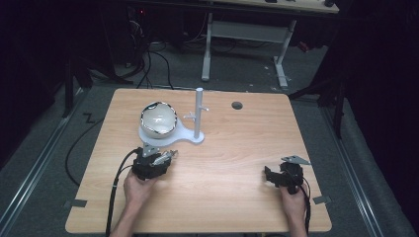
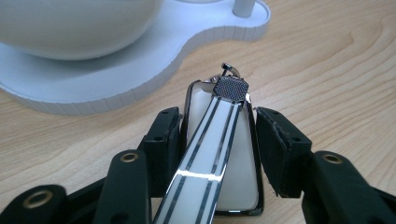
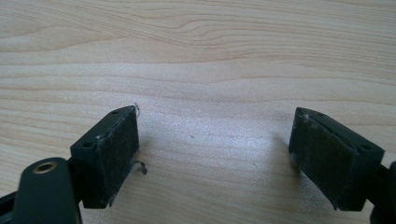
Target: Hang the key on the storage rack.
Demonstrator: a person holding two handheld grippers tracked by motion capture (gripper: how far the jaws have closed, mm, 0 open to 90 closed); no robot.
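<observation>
Left gripper (image 2: 219, 126) pinches shiny white-and-chrome clasp-like piece (image 2: 219, 154), seemingly for the white stand (image 2: 140, 70) just ahead | right gripper (image 3: 215, 154) spread, idle, over bare wooden table (image 3: 196, 56)

A dim lab: a wooden table (image 1: 207, 197) on grey floor, cables (image 1: 148, 64) trailing past another workbench's legs (image 1: 207, 49).

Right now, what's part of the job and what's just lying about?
In play:
- left gripper, shut on a shiny white clip-like object with a metal tip
- white stand with its post
- white bowl on the stand's base

Idle or background:
- right gripper, open over bare table
- table's cable hole
- second table behind
</observation>
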